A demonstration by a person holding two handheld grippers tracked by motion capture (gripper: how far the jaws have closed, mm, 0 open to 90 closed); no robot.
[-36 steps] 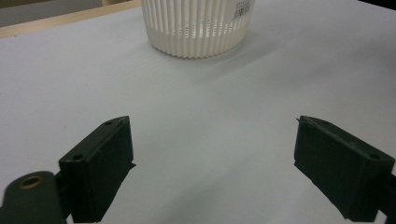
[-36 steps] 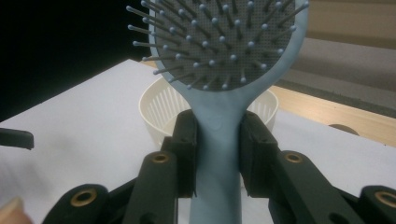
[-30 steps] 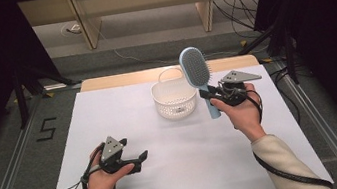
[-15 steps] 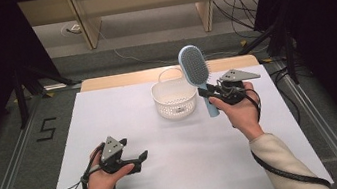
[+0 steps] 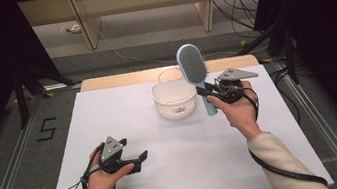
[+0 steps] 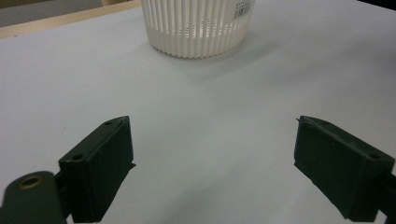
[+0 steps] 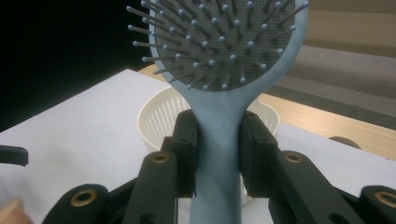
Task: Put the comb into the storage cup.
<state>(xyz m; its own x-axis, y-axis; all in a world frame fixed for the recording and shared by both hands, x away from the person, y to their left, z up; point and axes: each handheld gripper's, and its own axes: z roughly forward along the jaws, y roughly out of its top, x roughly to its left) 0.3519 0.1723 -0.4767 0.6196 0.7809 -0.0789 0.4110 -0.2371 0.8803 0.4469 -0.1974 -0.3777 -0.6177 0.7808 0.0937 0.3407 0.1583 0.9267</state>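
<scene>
Transfer of a hairbrush toward a basket, mid-carry. The right gripper is clamped on the handle of the light-blue hairbrush, its two black jaws pressing the handle from either side just below the head, as the right gripper view shows; the brush stands nearly upright, head uppermost, bristles facing that gripper's camera. In the high view the brush is held clear of the table, just beside the right-hand side of the white ribbed basket, which stands near the middle of the table's far edge and appears empty as far as its interior can be seen. The left gripper rests low near the front left corner of the table, well apart from the basket; its jaws stand wide apart with nothing between them, and its own view looks across bare tabletop toward the basket. The step in hand is judged to be the carry of the brush to the basket, with placement not yet done. The next move probably calls for shifting the brush over the basket's opening, lowering or tilting it so that the handle's lower end clears the rim, and releasing only once the brush is supported; the light basket could tip or slide if the brush presses on its wall.
</scene>
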